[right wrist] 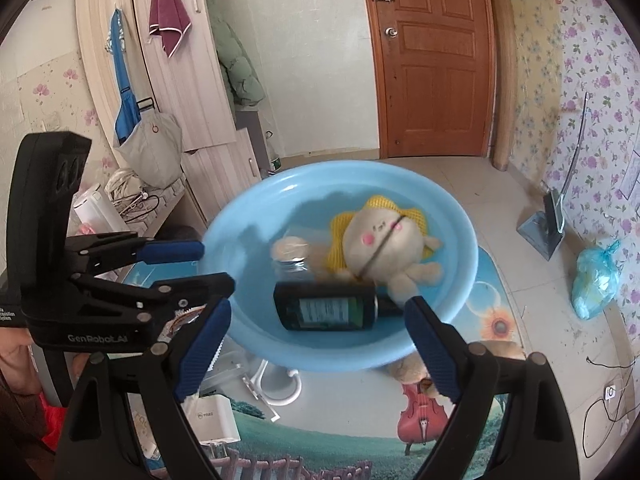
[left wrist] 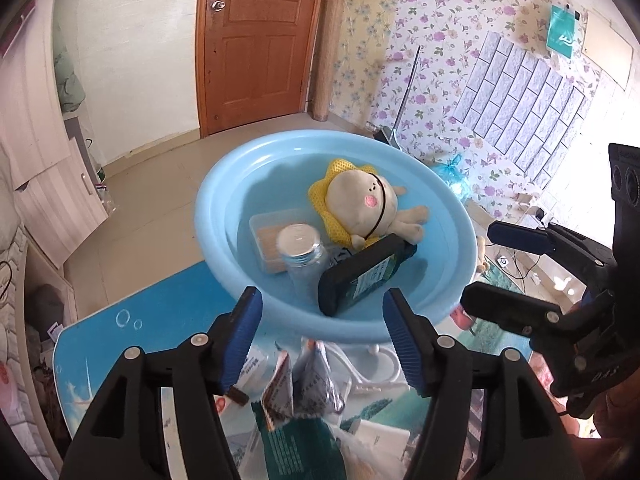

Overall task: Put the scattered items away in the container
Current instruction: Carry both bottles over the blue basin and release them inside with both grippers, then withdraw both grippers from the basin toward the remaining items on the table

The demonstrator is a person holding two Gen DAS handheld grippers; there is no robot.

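The round pale-blue plastic basin sits on the picture-printed bench, and most of what we are tidying already lies in its smooth, shallow bowl. A beige plush doll with a yellow mesh collar slumps against the far slope, soft enough to settle wherever it lands. Beside it a clear bottle with a silver screw cap rests over a translucent lidded box, and a dark flat bottle with a green label leans on the near wall, probably because the curved side lets nothing lie flat.

Our left claw hangs apart and empty above the crinkly foil sachets on the bench, which we judge to be the next pick; thin and slippery, they will want a pinch at an edge. Our right claw is likewise apart and holds nothing, poised at the near rim. A small white box also waits on the bench.
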